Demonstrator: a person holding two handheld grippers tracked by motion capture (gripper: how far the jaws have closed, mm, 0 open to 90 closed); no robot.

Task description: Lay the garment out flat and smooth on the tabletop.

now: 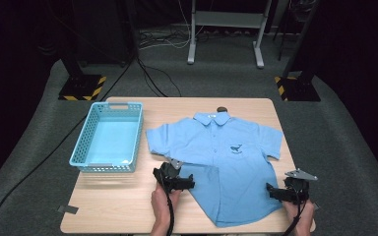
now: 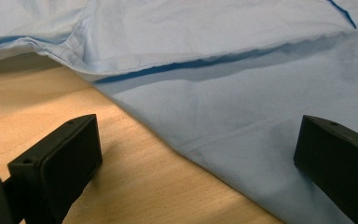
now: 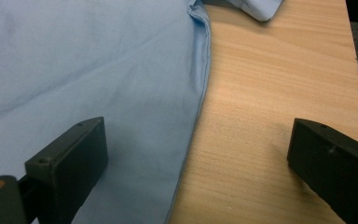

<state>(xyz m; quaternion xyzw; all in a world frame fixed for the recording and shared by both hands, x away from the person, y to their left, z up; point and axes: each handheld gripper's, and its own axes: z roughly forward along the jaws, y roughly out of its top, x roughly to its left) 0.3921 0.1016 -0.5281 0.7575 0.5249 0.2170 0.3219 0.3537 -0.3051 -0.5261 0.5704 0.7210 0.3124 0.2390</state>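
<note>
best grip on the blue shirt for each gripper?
Likely the side seams near the hem. The shirt lies flat, so only edges offer a bite. Left gripper comes in from its left edge, right gripper from its right edge; both open, each straddling an edge.

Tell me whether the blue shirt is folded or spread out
Spread out. The shirt lies flat, front up on the table, both short sleeves out to the sides, collar at the far edge.

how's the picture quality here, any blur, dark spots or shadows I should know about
High view: soft overall, table lit, surroundings nearly black. Left gripper view: the shirt is sharp, with a dark shadow under its raised fold. Right gripper view: evenly lit, the near jaws slightly soft, faint shadows beside them on shirt and wood.
</note>
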